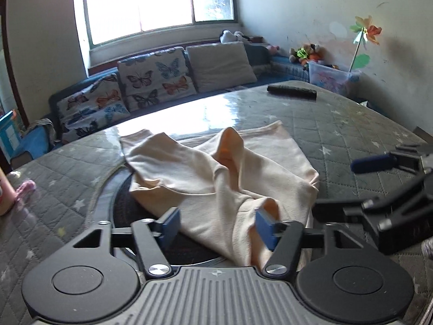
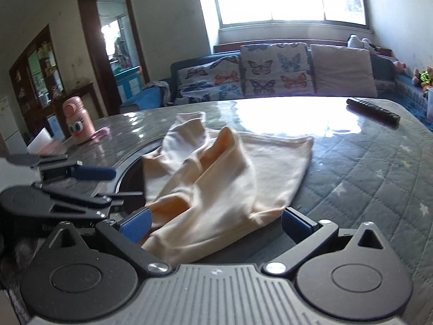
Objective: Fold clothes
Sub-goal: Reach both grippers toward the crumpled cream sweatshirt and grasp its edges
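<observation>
Cream garment [image 1: 216, 178] rumpled on table [image 1: 351, 124]; both hand-held grippers [image 1: 216, 226] [image 2: 215, 226] spread; no legible writing.

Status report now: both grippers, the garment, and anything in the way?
Left gripper open, right gripper open, jaws astride the cloth. Cream garment crumpled on table, unfolded. Remote at far edge, pink bottle aside; neither in the way.

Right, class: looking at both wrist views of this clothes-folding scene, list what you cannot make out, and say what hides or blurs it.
- Cream cotton garment: its type, in both views; it lies crumpled over itself.
- Glossy quilted grey table cover: its pattern at the far middle, both views; window glare washes it out.
- Long black remote-like object: its buttons, too small.
- Right gripper and left gripper: open, but the garment's near edge runs under their bodies.
</observation>
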The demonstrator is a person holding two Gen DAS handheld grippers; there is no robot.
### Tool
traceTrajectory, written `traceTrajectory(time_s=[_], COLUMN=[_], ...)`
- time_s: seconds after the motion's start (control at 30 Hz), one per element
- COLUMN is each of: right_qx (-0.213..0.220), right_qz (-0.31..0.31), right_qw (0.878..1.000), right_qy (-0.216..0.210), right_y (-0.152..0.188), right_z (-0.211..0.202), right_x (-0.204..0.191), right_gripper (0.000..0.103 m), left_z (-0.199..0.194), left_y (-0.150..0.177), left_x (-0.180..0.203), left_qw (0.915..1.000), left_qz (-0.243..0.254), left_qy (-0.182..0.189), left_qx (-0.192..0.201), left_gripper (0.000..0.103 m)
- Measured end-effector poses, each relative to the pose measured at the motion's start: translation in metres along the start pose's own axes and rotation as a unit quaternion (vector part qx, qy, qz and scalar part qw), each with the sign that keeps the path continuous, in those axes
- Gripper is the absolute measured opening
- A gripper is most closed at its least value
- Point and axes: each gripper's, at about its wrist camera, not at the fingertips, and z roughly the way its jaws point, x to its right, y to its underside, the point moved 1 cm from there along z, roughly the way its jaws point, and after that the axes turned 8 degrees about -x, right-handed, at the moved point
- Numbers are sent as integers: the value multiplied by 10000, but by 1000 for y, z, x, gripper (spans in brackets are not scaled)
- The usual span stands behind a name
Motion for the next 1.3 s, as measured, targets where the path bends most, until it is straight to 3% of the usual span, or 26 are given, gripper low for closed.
traceTrajectory(time_s=[0.4,0.67,0.73,0.8,0.87,1.1,1.2,1.3], right_qx=[-157,-213,-245,-265,-272,-434,-528,-598], right_qz=[194,112,76,32,-21,-178,-264,-279], right_qw=[9996,9996,9996,9996,9996,9989,9983,9978], right_qy=[107,168,141,115,91,-41,-41,-32], right_y=[-17,-46,-54,-62,-70,-88,-95,-96], right_z=[29,52,61,69,78,118,138,149], right_x=[22,35,36,37,36,27,22,21], right_gripper=[98,89,87,85,82,73,64,47], left_z=[40,89,100,105,106,78,60,39], left_y=[-34,-57,-59,-58,-56,-46,-40,-30], left_x=[-16,-18,-22,-26,-29,-47,-58,-72], left_qw=[9988,9975,9964,9955,9951,9960,9958,9947], left_qz=[-371,-354,-466,-531,-549,-665,-791,-969], left_qy=[-7,-13,65,199,307,254,147,-3], left_qx=[-309,-612,-710,-762,-758,-539,-434,-340], left_gripper=[56,55,45,23,14,8,8,8])
